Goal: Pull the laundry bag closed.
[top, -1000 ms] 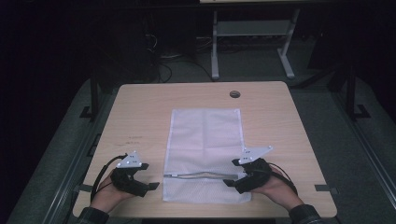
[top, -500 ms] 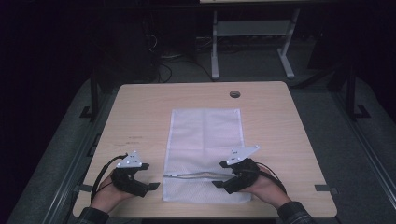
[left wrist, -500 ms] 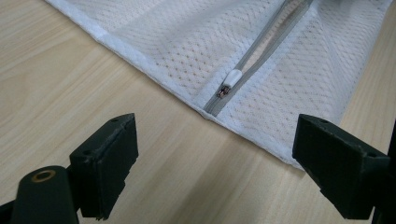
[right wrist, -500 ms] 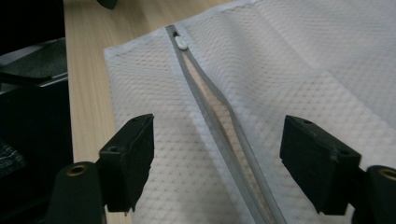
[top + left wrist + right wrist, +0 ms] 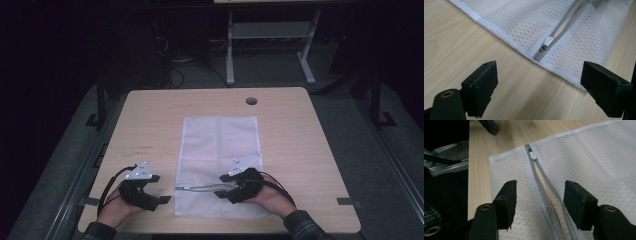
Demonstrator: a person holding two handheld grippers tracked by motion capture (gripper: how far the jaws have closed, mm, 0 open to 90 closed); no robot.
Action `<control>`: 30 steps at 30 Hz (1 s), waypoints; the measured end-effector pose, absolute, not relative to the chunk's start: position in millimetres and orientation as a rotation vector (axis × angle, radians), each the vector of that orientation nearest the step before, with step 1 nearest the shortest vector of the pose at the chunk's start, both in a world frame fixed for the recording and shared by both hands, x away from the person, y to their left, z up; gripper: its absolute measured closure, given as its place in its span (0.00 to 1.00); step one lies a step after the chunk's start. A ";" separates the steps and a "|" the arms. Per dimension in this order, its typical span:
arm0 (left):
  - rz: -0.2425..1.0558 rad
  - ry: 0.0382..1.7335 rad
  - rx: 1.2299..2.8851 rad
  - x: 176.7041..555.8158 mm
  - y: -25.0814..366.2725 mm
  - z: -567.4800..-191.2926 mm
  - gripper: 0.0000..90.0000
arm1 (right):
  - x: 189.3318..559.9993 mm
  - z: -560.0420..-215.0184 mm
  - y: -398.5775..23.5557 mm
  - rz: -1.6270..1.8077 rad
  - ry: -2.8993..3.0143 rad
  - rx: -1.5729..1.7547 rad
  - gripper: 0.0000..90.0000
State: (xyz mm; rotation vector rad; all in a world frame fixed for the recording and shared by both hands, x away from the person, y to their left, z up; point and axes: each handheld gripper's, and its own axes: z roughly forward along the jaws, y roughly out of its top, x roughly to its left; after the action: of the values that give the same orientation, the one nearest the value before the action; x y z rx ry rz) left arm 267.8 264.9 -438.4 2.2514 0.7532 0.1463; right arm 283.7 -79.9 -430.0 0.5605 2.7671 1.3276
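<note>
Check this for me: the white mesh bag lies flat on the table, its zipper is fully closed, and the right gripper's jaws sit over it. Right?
Not quite. The zipper is open, its two sides gaping with wood showing between them, as the right gripper view shows. The mesh bag does lie flat on the table, with the right gripper over the zipper.

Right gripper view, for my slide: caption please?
Right gripper, jaws closing, straddles the open zipper of a white mesh bag.

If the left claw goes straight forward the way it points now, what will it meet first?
Probably the near edge of the white mesh bag, close to the zipper pull. The left claw stands open over bare table; depth is uncertain.
</note>
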 end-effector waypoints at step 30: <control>0.142 0.743 2.250 268.0 263.3 -437.8 0.15 | 313.0 -438.4 -13.2 1.365 2.815 0.438 0.74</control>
State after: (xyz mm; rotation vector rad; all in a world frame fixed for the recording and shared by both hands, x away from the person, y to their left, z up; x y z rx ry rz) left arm 268.0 263.3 -437.8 2.2499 0.7431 0.1423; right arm 313.0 -13.2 -438.4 0.4381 2.8147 1.3654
